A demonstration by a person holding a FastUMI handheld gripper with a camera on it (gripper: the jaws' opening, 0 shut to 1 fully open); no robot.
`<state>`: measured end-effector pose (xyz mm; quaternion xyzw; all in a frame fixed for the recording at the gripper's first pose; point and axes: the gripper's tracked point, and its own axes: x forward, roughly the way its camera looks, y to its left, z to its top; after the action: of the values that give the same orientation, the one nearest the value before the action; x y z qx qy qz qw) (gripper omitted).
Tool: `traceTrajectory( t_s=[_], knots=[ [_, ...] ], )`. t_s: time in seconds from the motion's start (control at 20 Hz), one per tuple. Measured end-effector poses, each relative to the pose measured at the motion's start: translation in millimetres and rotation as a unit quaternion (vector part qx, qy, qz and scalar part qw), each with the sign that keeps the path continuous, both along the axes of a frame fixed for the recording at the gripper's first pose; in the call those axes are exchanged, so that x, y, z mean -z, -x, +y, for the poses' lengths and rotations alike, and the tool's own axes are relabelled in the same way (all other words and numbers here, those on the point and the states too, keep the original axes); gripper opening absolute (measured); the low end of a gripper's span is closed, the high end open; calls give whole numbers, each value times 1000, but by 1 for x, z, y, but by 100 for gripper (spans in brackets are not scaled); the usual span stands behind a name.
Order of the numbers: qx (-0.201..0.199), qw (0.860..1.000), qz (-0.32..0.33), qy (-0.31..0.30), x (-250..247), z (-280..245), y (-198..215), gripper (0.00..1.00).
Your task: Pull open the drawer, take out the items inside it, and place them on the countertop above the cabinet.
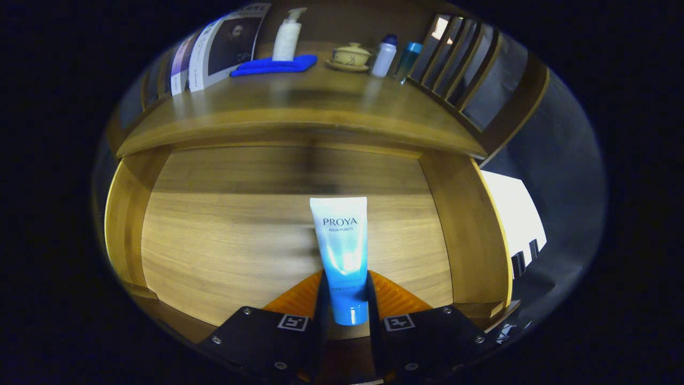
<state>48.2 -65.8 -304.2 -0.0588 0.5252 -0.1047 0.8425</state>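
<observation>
Gripper (pixel 346 307): 2 fingers narrowed, clamped on blue-white tube (pixel 342 256) at its cap end, tube pointing fwd over open drawer (pixel 224 251) interior. Surface (pixel 299 104) above cabinet: pump bottle (pixel 287 36), blue cloth (pixel 275 66), lidded cup (pixel 350 55), 2 small bottles (pixel 385 55).

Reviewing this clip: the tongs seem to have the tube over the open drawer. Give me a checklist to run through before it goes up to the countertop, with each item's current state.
1. Drawer pulled open: ok, its wooden floor is exposed.
2. Tongs shut on the tube: ok, both fingers press its lower end near the cap.
3. Tube lifted off the drawer floor: cannot tell from this angle.
4. Free spot on the countertop: ok, the front stretch is bare.
5. Things already there kept away from: ok, the blue cloth, pump bottle, lidded cup and two small bottles stand at the back.
6. Other items in the drawer: none visible.
</observation>
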Motion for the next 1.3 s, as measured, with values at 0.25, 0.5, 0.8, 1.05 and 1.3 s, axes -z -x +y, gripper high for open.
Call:
traceTrajectory(
  t_s=[0.25, 0.5, 0.8, 1.05, 1.3],
  knots=[
    [-17, 998, -62, 12, -48, 4, -16, 36],
    [-37, 991, -125, 27, -94, 10, -54, 37],
    [-50, 982, -181, -9, -120, 20, -131, 37],
    [-64, 977, -204, -23, -114, 14, -197, 36],
    [-84, 981, -174, -35, -83, 17, -213, 37]
  ],
)
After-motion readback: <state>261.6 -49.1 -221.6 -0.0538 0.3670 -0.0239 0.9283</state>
